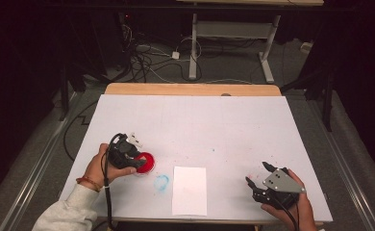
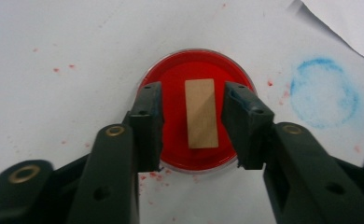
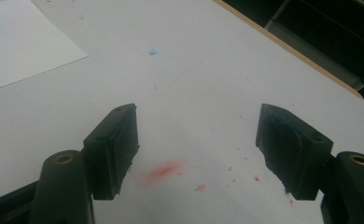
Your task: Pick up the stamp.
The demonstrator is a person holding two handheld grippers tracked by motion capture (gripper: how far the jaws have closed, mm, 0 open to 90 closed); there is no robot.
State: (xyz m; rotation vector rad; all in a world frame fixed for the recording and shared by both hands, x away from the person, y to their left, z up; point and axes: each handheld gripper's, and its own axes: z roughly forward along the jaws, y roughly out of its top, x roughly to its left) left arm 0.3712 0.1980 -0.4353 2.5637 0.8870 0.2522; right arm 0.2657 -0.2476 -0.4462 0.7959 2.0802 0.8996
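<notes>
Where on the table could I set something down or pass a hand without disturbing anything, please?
The far half of the table is bare up to the wooden edge, and so is the stretch between the white sheet and the right gripper. It is crowded near left, around the red dish, the blue ring stain and the left gripper.
</notes>
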